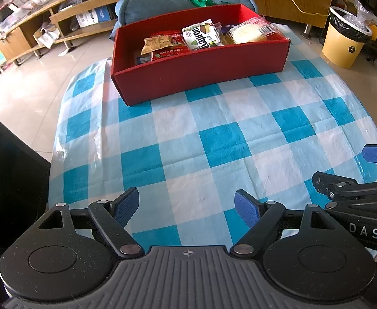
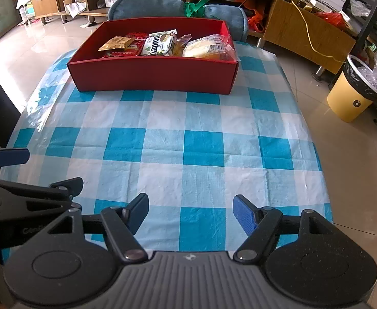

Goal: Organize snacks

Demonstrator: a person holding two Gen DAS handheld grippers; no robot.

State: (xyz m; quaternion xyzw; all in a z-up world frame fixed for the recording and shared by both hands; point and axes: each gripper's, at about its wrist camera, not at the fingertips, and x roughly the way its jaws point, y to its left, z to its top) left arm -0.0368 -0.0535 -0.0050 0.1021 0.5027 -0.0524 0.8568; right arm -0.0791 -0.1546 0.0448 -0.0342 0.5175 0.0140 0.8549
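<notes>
The left tool (image 1: 187,207) hangs over the near part of the desk (image 1: 214,139) with its blue pads spread apart and nothing between them. The right tool (image 2: 191,212) sits just beside it, likewise spread wide and empty; its arm reaches into the left wrist view at 3 o'clock, and the left one reaches into the right wrist view at 9 o'clock.

The desk wears a blue-and-white checked cloth (image 2: 162,141), bare from the tools up to the red box (image 1: 201,72) at 12 o'clock. The box stands at the far edge of the desk, open-topped, with the snacks gathered toward its right half. Inside lie a tan sachet (image 1: 157,43), a red packet (image 1: 170,50) under it, a white and green wafer pack (image 1: 201,37) tilted against the others, and a clear-wrapped round bun (image 1: 250,32) pressed into the right end, its wrapper poking over the wall. The left end of the box is mostly bare, with a small blue item (image 1: 142,59) low against the near wall.

Behind the box rests a blue cushion (image 2: 147,7) with a green bag (image 2: 195,6) on it. At 2 o'clock stands a yellow bin (image 2: 353,95) with a black liner on the tiled floor. Cluttered wooden shelves (image 1: 34,25) run along the wall at 10 to 11 o'clock.
</notes>
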